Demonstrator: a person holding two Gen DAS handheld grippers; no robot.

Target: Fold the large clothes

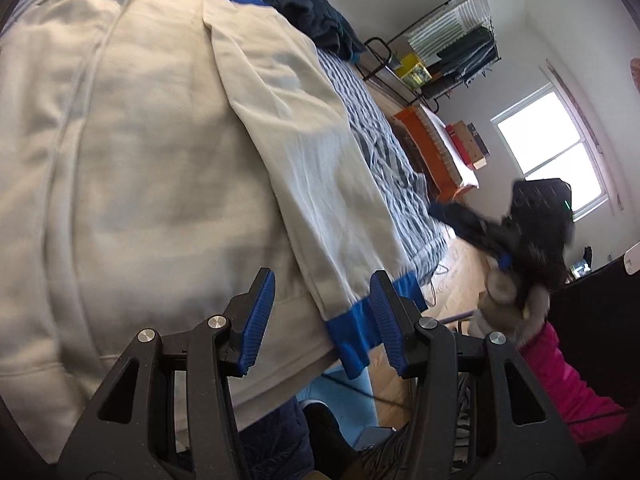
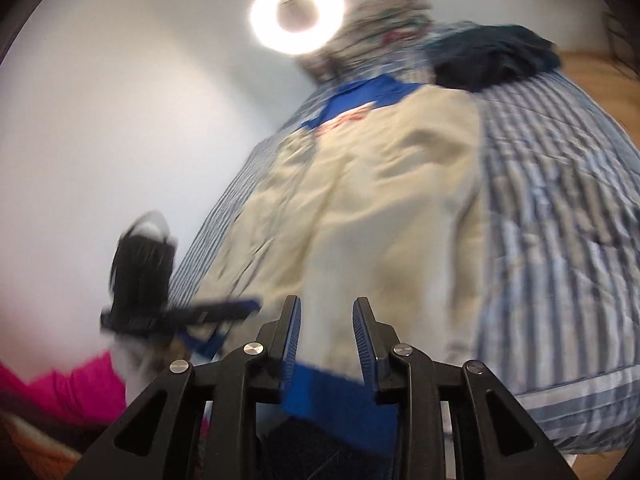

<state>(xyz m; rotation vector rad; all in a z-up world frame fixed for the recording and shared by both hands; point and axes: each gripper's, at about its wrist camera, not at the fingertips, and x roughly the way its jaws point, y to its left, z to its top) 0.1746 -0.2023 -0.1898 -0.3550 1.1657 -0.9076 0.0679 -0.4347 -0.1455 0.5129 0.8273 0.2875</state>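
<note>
A cream sweatshirt (image 1: pixel 160 160) with a blue collar and red letters lies flat on the striped bed cover (image 1: pixel 380 140). One sleeve (image 1: pixel 300 140) is folded along its side and ends in a blue cuff (image 1: pixel 352 336) at the bed's edge. My left gripper (image 1: pixel 322 320) hovers open over that cuff, and its pads do not press the cloth. The right gripper (image 1: pixel 452 216) is blurred, off the bed's side. In the right wrist view my right gripper (image 2: pixel 328 340) stands open above the sweatshirt (image 2: pixel 380 200), with a blue cuff (image 2: pixel 332 396) low between its jaws. The left gripper (image 2: pixel 240 308) shows blurred on the left.
A dark garment (image 1: pixel 312 12) is heaped at the far end of the bed, also seen as a dark pile (image 2: pixel 492 60). A metal clothes rack (image 1: pixel 452 40), an orange box (image 1: pixel 424 152) and a window (image 1: pixel 552 148) stand beyond. A pink sleeve (image 1: pixel 560 372) carries the right gripper. Wooden floor (image 1: pixel 452 280) lies beside the bed.
</note>
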